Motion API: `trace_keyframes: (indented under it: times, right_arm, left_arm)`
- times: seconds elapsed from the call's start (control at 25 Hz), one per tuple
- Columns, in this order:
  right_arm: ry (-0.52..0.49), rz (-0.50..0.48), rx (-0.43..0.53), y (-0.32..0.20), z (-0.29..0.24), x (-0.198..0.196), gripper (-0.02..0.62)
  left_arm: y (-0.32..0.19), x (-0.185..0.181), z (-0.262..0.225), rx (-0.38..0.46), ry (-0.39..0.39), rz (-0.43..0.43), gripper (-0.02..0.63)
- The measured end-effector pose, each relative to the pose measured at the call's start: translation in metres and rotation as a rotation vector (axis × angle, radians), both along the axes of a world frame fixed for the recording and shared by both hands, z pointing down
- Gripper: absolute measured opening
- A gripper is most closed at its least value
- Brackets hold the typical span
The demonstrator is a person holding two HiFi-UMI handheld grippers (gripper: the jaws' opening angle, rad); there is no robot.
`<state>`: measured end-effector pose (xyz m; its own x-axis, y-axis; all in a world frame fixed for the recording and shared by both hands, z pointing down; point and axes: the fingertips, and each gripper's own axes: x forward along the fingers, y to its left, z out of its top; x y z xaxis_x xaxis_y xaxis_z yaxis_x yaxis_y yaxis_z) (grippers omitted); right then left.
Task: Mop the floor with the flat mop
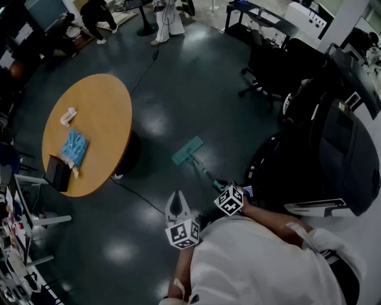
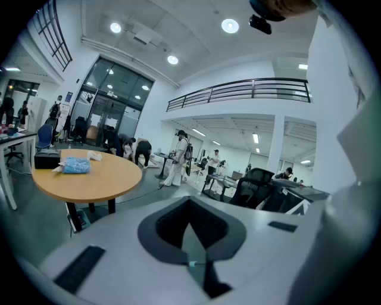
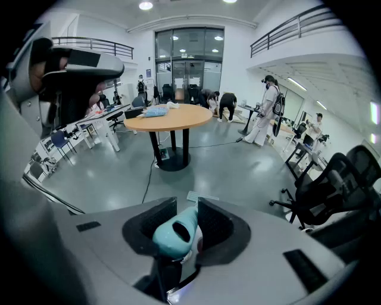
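Observation:
The flat mop lies across the dark floor. Its teal head (image 1: 187,150) rests flat near the round table's base, and its thin handle (image 1: 205,173) slants back to my right gripper (image 1: 221,186). In the right gripper view the teal handle end (image 3: 175,232), with its hanging hole, sits between the dark pads of the right gripper (image 3: 187,211), which is shut on it; the mop head (image 3: 199,196) shows just beyond. My left gripper (image 1: 177,204) hovers left of the handle, apart from it. The left gripper (image 2: 191,229) is shut and holds nothing.
A round wooden table (image 1: 101,107) stands at the left with a blue pack (image 1: 74,146) and a black box (image 1: 58,173) on it. A cable (image 1: 140,196) runs over the floor from its base. Office chairs (image 1: 268,65) and a dark machine (image 1: 342,161) stand at the right. People (image 1: 98,15) are at the back.

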<state>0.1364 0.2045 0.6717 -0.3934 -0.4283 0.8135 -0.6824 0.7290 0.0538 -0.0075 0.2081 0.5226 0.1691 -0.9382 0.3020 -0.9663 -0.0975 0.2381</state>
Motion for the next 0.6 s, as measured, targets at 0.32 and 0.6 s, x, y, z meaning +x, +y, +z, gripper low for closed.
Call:
trace_keyframes:
  times: [0.32, 0.6]
  right_arm:
    - [-0.007, -0.008, 0.005, -0.004, -0.0009, -0.0015, 0.115]
    - [-0.007, -0.029, 0.01, -0.0054, -0.0017, -0.0035, 0.115]
  left_arm:
    - [-0.0041, -0.0004, 0.0023, -0.003, -0.008, -0.002, 0.005]
    - [-0.009, -0.0015, 0.0075, -0.024, -0.008, -0.008, 0.005]
